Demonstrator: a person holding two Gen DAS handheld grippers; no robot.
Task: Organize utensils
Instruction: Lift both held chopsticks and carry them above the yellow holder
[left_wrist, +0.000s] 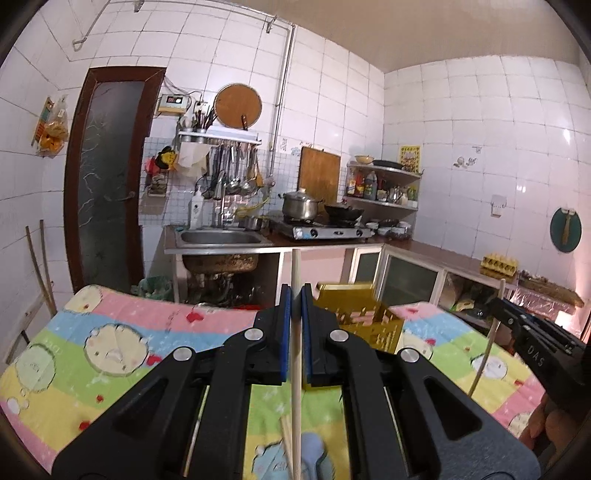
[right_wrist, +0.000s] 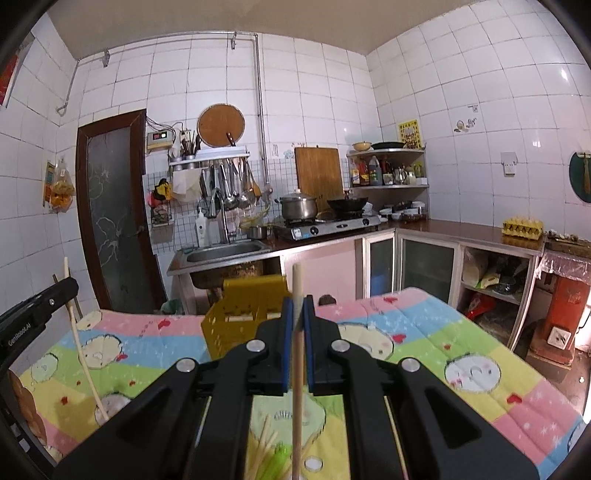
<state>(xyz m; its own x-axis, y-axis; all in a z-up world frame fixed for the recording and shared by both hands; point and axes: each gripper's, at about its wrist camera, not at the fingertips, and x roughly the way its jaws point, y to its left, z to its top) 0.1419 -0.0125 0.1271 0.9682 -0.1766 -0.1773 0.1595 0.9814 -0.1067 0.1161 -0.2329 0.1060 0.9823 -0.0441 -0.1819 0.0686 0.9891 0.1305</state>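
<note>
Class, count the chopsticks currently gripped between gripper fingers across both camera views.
2: one chopstick upright in the left gripper, one chopstick upright in the right gripper. More lie loose below, partly hidden.

The yellow basket stands ahead at the surface's far edge; the cloth on either side lies open, with loose chopsticks below.

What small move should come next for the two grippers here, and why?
Probably carry both forward toward the yellow basket on the blanket-covered table. The left gripper is shut on an upright chopstick, and the right gripper is shut on another chopstick. Both sticks are clamped and the basket stands just ahead, with more chopsticks lying below.
</note>
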